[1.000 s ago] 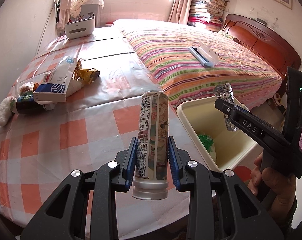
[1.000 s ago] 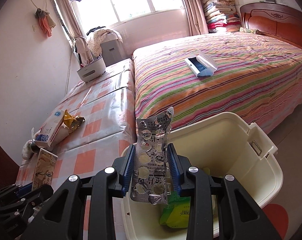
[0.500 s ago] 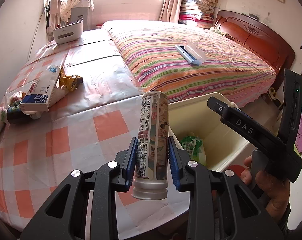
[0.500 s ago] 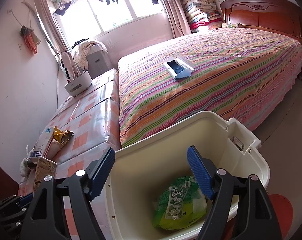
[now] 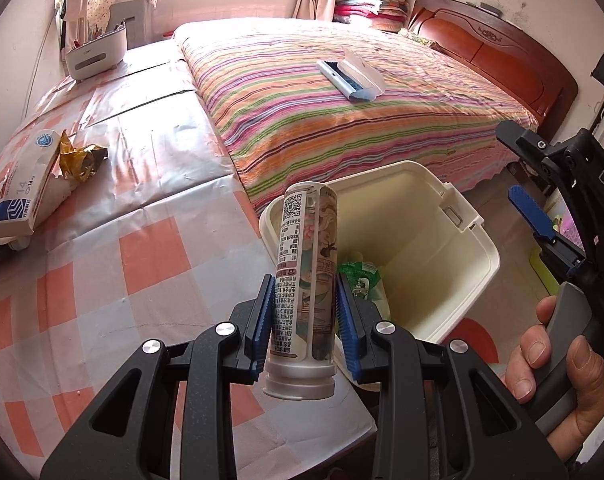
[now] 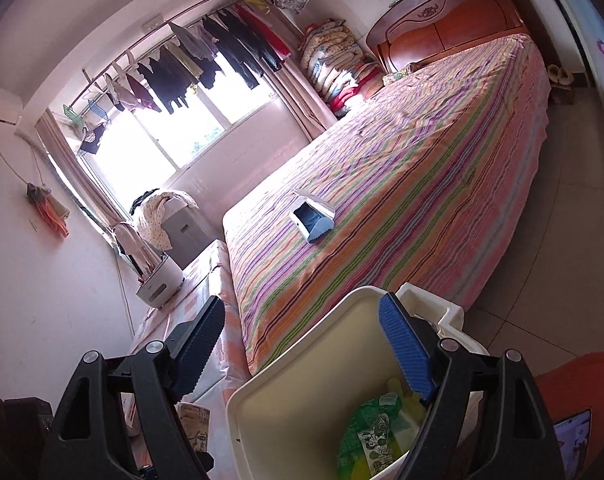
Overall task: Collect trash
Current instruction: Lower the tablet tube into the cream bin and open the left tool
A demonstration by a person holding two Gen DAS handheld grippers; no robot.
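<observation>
My left gripper [image 5: 304, 320] is shut on a printed plastic bottle [image 5: 306, 256], held upright with its white cap toward the camera. The bottle hangs over the table's corner and the near rim of a cream trash bin [image 5: 478, 248]. A green wrapper [image 5: 362, 280] lies inside the bin. My right gripper [image 6: 302, 320] tilts above the bin [image 6: 286, 400] with its jaws opening and nothing between them. The same green wrapper [image 6: 374, 432] lies below it. In the left wrist view the right gripper [image 5: 508, 162] sits right of the bin, gripped by a hand [image 5: 554, 356].
A checked tablecloth [image 5: 102, 280] covers the table left of the bin. On it lie a paper package [image 5: 26, 196] and a gold wrapper [image 5: 78, 156], with a white holder [image 5: 96, 54] farther back. The striped bed [image 5: 342, 128] carries a blue-and-white case [image 5: 354, 76].
The right gripper let go of a silver blister pack over the bin, opened wide, rolled and drew off to the right. The left gripper carried the bottle rightward to the bin's rim.
</observation>
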